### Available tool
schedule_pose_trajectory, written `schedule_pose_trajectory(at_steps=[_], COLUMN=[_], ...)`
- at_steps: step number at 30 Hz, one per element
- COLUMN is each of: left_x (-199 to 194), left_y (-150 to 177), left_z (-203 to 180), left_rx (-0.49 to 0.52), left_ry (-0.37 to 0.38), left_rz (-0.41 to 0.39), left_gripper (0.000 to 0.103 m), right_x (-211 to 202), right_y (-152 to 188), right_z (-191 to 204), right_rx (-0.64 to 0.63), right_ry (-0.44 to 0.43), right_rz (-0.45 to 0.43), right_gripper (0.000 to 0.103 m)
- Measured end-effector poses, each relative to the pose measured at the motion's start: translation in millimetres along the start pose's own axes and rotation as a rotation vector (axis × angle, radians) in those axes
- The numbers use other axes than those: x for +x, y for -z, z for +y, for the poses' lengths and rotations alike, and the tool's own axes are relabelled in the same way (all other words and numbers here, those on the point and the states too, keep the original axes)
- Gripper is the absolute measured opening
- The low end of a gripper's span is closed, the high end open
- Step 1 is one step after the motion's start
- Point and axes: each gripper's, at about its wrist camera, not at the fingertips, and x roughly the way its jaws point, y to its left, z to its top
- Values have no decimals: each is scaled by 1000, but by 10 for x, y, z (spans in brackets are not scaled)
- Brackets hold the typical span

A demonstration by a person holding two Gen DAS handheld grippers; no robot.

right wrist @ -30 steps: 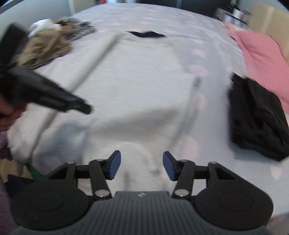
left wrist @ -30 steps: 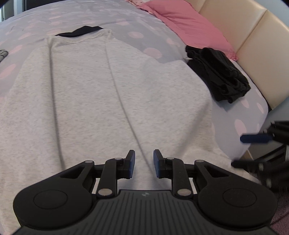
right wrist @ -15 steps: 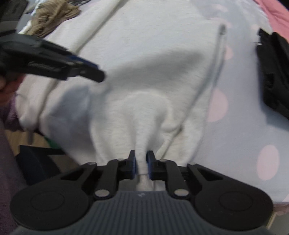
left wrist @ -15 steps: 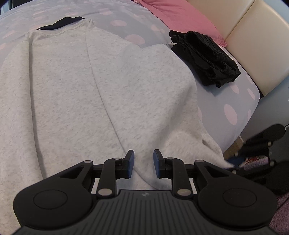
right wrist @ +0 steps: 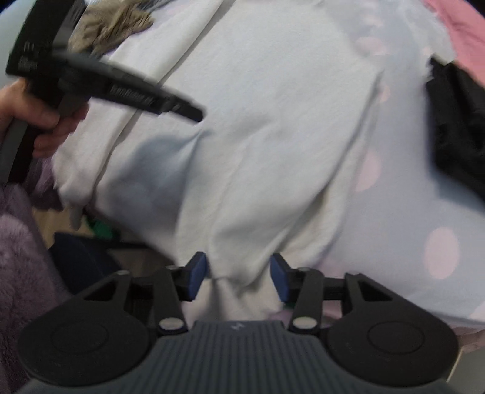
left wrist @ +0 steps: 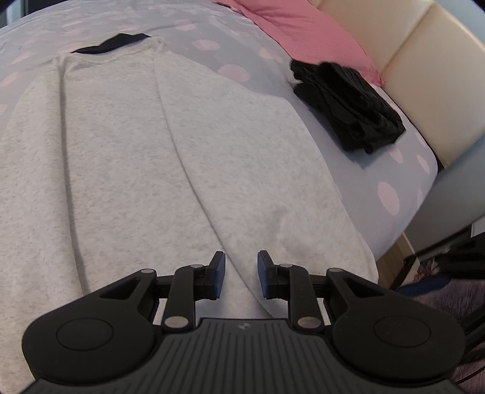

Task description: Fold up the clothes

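A light grey sweater point(left wrist: 151, 145) lies spread flat on the dotted bedspread point(left wrist: 379, 175), with its black-lined collar point(left wrist: 112, 45) at the far end. My left gripper point(left wrist: 241, 272) hovers open over the near hem, on a long crease, with nothing between its fingers. In the right wrist view the sweater point(right wrist: 257, 121) has a bunched fold at its near corner. My right gripper point(right wrist: 238, 277) stands open around that bunch, fingers apart from the cloth. A hand point(right wrist: 45, 121) holds the left gripper point(right wrist: 182, 109) over the sweater's left part, blurred.
A folded black garment point(left wrist: 348, 106) lies on the bed right of the sweater, also in the right wrist view point(right wrist: 454, 121). A pink pillow point(left wrist: 303, 33) and a cream headboard point(left wrist: 424, 75) stand behind it. A brownish clothes pile point(right wrist: 112, 27) sits far left. The bed edge runs near the hem.
My right gripper, shut on the sweater's bunched corner half a second ago, has opened and let it go. The left gripper stayed open over the hem and shifted slightly.
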Motion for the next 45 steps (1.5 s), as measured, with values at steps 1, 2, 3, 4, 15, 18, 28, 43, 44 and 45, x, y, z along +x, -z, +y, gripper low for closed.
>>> schedule_pose_trajectory(at_steps=[1, 2, 3, 4, 15, 18, 28, 43, 44, 45], left_x=[10, 20, 31, 41, 153, 228, 589, 904, 920, 931], left_y=[-37, -74, -110, -147, -552, -647, -755, -943, -938, -928], left_z=[15, 29, 44, 58, 218, 265, 421, 519, 523, 523], left_rx=[-9, -17, -26, -35, -131, -154, -222, -225, -216, -207], left_ry=[-3, -6, -8, -11, -41, -61, -57, -59, -65, -69], left_rz=[-7, -13, -20, -26, -98, -111, -66, -21, -17, -15], left_gripper=[20, 20, 20, 20, 20, 32, 41, 10, 7, 4], right_x=[-49, -99, -145, -151, 170, 324, 618, 775, 793, 813], right_y=[-35, -72, -110, -155, -736, -871, -1196, -1362, -1371, -1381], right_z=[-75, -153, -240, -334, -1170, -1296, -1452, -1810, -1848, -1886], right_rx=[11, 23, 35, 52, 158, 142, 67, 114, 128, 141], right_ry=[22, 44, 59, 74, 242, 242, 208, 173, 186, 200], right_rz=[-34, -69, -108, -141, -360, -360, -374, -397, -389, -381], right_gripper=[55, 55, 55, 55, 55, 55, 55, 53, 53, 53])
